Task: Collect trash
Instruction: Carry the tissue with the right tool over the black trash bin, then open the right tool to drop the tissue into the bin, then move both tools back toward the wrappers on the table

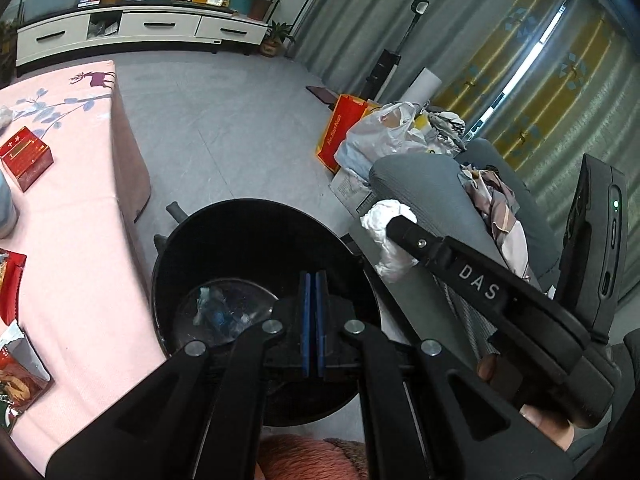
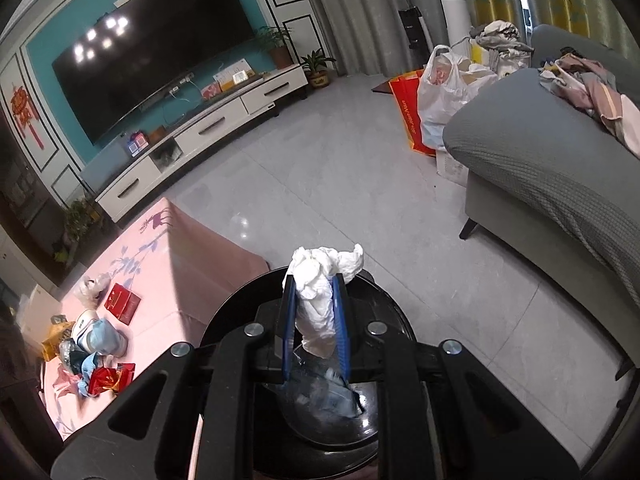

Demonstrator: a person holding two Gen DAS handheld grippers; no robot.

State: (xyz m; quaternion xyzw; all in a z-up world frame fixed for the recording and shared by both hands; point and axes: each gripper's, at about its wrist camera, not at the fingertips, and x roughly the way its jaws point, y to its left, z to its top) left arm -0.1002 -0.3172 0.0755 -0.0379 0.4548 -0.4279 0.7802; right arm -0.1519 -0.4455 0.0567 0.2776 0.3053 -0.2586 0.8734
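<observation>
A round black trash bin (image 1: pixel 256 248) stands on the floor beside the pink-covered table (image 1: pixel 80 216); a clear plastic bottle (image 1: pixel 218 314) lies at its bottom. My left gripper (image 1: pixel 314 280) is shut and empty, over the bin's opening. My right gripper (image 2: pixel 314 284) is shut on a crumpled white tissue (image 2: pixel 320 280) and holds it above the bin (image 2: pixel 384 300). In the left wrist view the right gripper (image 1: pixel 394 226) comes in from the right with the tissue (image 1: pixel 380 220) just past the bin's right rim. More trash (image 2: pixel 96 364) lies on the table (image 2: pixel 180 280).
A red box (image 1: pixel 26 158) and snack wrappers (image 1: pixel 16 360) lie on the table. A grey sofa (image 2: pixel 552 160) with clothes stands to the right. A white plastic bag (image 2: pixel 444 92) and a red bag (image 2: pixel 408 108) sit on the floor beyond it. A TV cabinet (image 2: pixel 200 140) lines the far wall.
</observation>
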